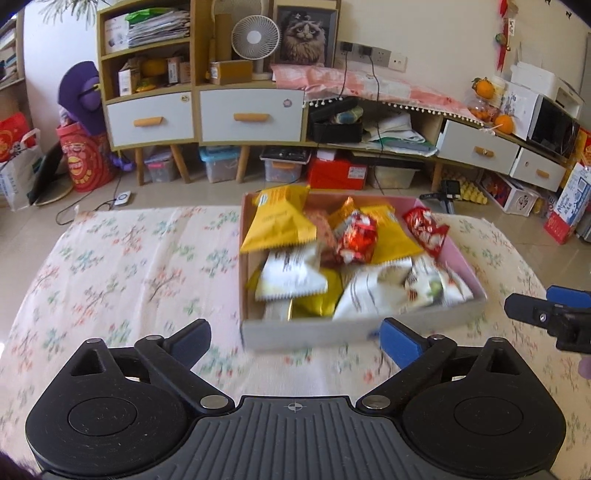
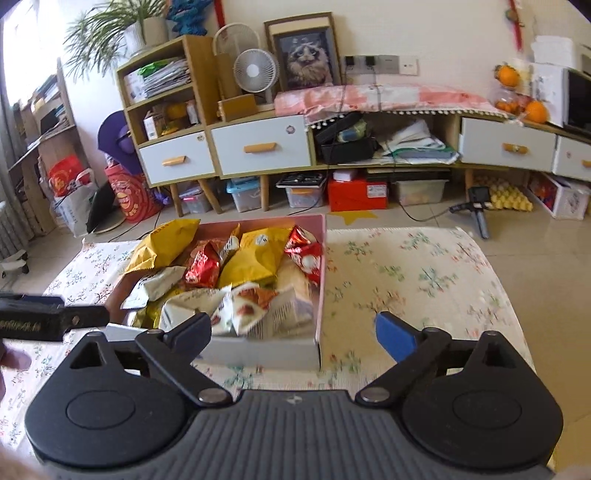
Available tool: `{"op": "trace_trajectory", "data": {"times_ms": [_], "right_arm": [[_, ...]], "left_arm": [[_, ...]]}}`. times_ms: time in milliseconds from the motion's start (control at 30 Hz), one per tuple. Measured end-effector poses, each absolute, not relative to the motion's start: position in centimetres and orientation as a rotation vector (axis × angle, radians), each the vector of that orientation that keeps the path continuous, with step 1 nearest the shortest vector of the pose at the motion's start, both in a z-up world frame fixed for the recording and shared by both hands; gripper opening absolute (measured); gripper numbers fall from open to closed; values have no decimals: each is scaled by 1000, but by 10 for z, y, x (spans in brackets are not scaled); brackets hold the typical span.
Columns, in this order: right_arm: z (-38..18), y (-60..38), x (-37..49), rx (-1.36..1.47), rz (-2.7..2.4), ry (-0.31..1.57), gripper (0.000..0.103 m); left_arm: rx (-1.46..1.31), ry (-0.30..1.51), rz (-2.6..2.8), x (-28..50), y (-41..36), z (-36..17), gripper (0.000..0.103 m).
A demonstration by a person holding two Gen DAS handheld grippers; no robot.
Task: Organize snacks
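1. Black plastic makes up both tools: the left gripper (image 1: 295, 341) and the right gripper (image 2: 293, 338) each stand spread wide with blue-padded fingers, nothing between them.
2. Just ahead of the left gripper sits the box (image 1: 317, 334), a shallow cardboard tray with a pale near wall and pink side walls; the right gripper sees it ahead and to its left, its pink right wall (image 2: 321, 280) edge-on.
3. Its long axis runs away from the grippers toward the cabinets, the short near wall facing them.
4. It rests on a tablecloth (image 1: 129, 273), a cream woven fabric printed with small red and green flowers, bare to the left in the left view and to the right in the right view.
5. Inside lie crinkly foil snack packs, heaped and overlapping: white packs (image 1: 291, 277) nearest, red packs (image 1: 356, 236) in the middle, yellow packs (image 1: 279, 221) at the far end, one tipping over the far left rim.
6. Each gripper's tip shows at the edge of the other's view, beside the box.
7. Beyond the table stand wooden cabinets with white drawers (image 1: 253, 116), a small round fan (image 1: 255, 37) and a framed cat picture (image 1: 304, 35).
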State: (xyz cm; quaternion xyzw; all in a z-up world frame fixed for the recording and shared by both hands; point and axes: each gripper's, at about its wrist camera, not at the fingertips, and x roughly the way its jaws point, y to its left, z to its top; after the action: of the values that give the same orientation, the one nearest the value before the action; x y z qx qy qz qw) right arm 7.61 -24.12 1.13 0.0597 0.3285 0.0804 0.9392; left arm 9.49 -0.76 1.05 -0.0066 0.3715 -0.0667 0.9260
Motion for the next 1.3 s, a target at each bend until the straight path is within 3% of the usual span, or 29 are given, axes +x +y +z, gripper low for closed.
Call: {"op": "trace_trajectory", "data": {"times_ms": [433,1300], "right_arm": [[20,-219,36,75,59,746,103],[7,-183,23,6,8,789,103]], "left_arm": [[-11,817,-50,33,-1,-1,102],[17,851,10,30,-7,5,102]]}}
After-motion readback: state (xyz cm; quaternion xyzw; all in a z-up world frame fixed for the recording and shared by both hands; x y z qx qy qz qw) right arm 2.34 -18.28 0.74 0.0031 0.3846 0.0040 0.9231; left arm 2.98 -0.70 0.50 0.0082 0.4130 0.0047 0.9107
